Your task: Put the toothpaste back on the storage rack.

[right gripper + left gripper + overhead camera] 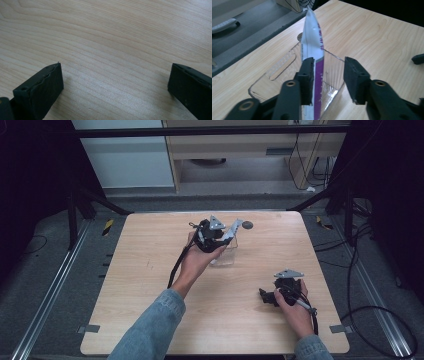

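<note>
Near the far middle of the wooden table, we hold our left gripper over a clear plastic box, with the left hand wrapped around its body from below. Along that gripper's own view, a white and purple pouch stands upright inside the clear plastic box, its upper end rising well above the box rim. Our left gripper has its jaws parted: one pad lies right against the pouch's side, while the other stands clear of it with an open gap between them, so nothing is pinched. A long slot handle is cut into the box wall on the side away from the pouch. From above, the top of the pouch pokes out beside the gripper, and a small dark round mark sits on the table just past it.

Toward the near right corner, our right gripper rests low on the table in the right hand, well apart from the box. Its own view shows our right gripper spread wide, both black pads over bare wood grain, with nothing between them.
</note>
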The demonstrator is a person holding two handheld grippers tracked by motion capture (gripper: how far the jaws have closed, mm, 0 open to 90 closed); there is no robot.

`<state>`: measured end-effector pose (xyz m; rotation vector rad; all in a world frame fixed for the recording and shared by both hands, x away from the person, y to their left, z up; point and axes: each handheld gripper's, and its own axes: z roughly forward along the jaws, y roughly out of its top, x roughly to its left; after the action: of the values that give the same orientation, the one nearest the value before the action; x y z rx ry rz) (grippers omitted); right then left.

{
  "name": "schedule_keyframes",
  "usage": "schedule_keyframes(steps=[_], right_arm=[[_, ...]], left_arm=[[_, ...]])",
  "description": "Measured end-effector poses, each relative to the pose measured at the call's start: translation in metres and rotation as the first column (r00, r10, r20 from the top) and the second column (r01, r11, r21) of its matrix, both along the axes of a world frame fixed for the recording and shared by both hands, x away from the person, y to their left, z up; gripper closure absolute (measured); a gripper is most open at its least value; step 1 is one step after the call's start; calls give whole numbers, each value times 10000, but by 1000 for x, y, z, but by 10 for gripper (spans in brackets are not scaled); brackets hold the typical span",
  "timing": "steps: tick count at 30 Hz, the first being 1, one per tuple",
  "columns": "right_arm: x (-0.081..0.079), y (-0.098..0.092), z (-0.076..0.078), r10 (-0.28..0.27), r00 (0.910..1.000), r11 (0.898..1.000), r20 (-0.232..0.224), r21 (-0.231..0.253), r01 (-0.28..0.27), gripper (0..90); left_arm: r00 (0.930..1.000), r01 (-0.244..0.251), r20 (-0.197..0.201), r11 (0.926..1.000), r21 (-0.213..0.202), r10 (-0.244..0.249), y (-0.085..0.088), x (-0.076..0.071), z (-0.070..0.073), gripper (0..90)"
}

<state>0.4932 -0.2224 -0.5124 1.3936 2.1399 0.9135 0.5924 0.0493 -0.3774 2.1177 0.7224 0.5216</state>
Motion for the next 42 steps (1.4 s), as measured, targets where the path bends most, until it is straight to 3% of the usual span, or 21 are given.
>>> schedule_keyframes(steps=[5,10,14,23,32,42], right_arm=[[0,-1,0,59,10000,9999,76,-94,-59,4],[0,0,0,-2,10000,10000,-9,11,2,4],[0,0,0,-8,10000,10000,-27,25,8,4],[0,0,0,8,10000,10000,8,-3,-8,4],[0,0,0,23,10000,10000,39,-57,-23,4],[0,0,0,19,10000,10000,39,-56,-18,4]], left_arm=[[9997,259,25,9997,26,-260,-5,-9,5,453],[9976,613,-321,9979,-192,-619,-10,-15,8,334],[9968,736,-323,9972,110,-732,-14,-23,11,261],[9958,764,-521,9967,292,-748,-15,-35,13,111],[9947,734,-735,9969,276,-712,-6,-52,9,73],[9966,350,-756,9992,189,-335,29,-63,5,67]])
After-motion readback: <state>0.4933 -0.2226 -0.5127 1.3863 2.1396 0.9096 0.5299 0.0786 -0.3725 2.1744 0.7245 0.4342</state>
